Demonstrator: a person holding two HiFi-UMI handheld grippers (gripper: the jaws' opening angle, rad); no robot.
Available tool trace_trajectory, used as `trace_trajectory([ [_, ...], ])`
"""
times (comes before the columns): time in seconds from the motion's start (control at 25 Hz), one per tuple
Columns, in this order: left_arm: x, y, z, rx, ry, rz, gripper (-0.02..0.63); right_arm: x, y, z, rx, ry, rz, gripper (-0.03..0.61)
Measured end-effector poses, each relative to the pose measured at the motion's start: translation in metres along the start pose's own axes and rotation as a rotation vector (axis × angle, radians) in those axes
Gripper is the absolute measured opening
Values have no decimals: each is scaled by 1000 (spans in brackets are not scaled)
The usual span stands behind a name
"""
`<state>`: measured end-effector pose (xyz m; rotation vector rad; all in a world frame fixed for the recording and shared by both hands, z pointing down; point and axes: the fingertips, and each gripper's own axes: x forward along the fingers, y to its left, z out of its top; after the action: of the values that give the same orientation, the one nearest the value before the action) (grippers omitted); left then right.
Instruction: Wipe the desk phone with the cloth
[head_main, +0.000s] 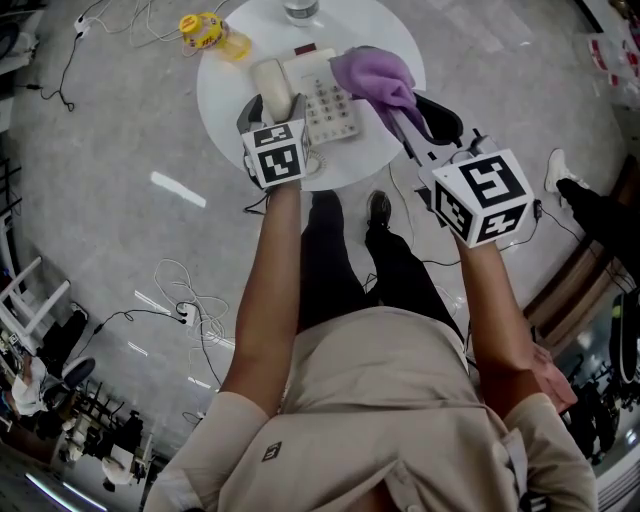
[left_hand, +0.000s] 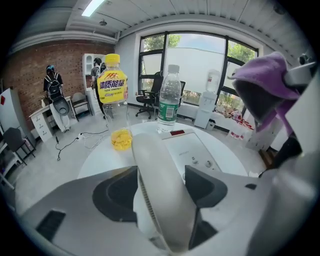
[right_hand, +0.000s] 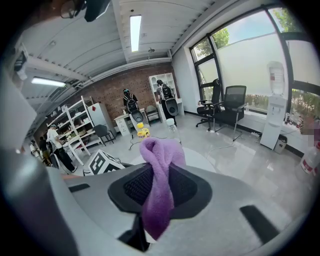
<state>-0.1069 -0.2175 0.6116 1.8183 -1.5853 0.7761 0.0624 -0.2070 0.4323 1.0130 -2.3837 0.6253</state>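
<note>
A white desk phone (head_main: 327, 100) lies on the round white table (head_main: 222, 88), its handset (head_main: 270, 84) resting at the phone's left side. My left gripper (head_main: 274, 108) straddles the near end of that handset. In the left gripper view the handset (left_hand: 159, 186) runs up between the wide-spread jaws, and the pads do not press on it. My right gripper (head_main: 412, 108) hovers over the phone's right edge, shut on a purple cloth (head_main: 372, 74). That cloth (right_hand: 159, 172) hangs bunched between the right pads, and it also shows at the upper right of the left gripper view, cloth (left_hand: 264, 79).
A yellow-labelled bottle (head_main: 206, 30) with a little yellow drink and a clear water bottle (head_main: 300, 9) stand at the table's far side, both behind the phone body (left_hand: 192, 150). Cables (head_main: 186, 300) lie on the floor to the left. The person's legs and shoes are under the near rim.
</note>
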Motion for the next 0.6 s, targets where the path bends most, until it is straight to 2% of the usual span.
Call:
trace_trajectory([
  [0.12, 2, 1, -1, -8, -7, 10, 280, 1, 2, -2, -1, 2, -1, 78],
  [0.4, -8, 4, 1, -156, -17, -84, 244, 0, 7, -4, -3, 10, -1, 78],
  [0.52, -15, 7, 0, -258, -40, -164, 233, 2, 10, -6, 2, 11, 3, 78],
  [0.6, -20, 9, 0, -368, -73, -248, 230, 4, 11, -6, 8, 13, 8, 78],
])
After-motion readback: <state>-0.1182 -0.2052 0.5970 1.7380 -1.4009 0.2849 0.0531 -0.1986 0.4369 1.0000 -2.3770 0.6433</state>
